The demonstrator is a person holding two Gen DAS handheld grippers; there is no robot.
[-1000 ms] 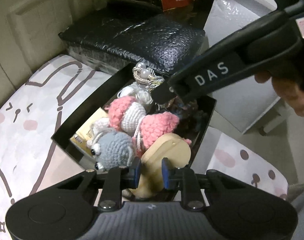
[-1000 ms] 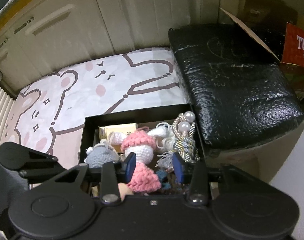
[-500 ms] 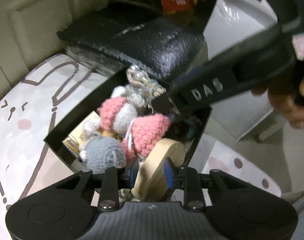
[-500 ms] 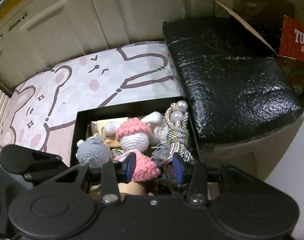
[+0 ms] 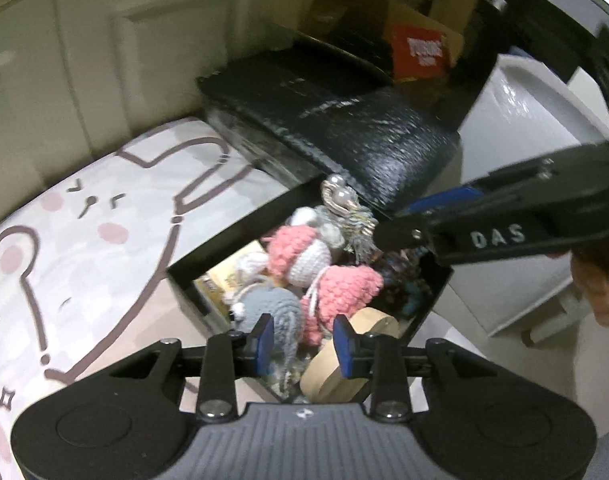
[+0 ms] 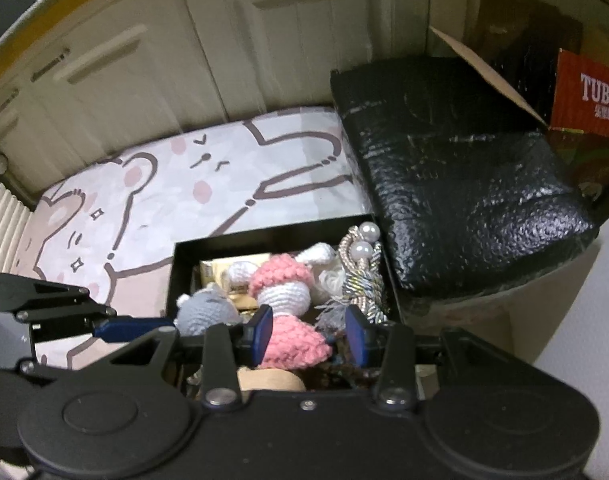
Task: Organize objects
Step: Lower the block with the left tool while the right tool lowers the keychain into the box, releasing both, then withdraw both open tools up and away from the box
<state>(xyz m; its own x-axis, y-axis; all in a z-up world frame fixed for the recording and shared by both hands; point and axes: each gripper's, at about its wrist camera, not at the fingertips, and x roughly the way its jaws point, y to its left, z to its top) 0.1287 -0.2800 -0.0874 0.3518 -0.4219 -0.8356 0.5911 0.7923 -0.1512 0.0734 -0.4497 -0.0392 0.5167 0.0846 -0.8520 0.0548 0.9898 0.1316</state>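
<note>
I see the black box [image 6: 272,240] of crocheted toys [image 6: 282,284] on a bear-print cover [image 6: 224,184], its right edge against a black bubble-wrap parcel [image 6: 456,184]; cream cabinet doors [image 6: 296,40] behind. My left gripper [image 5: 303,338], jaws just opening, grips nothing; my right gripper [image 6: 310,334] stands slightly apart, empty.

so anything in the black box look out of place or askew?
Yes. The black box is overfilled: crochet toys are heaped above its rim. The tan wooden disc stands tilted on edge at the near corner, leaning over the rim rather than lying flat. The pearl tassel is jammed upright against the right wall.
</note>
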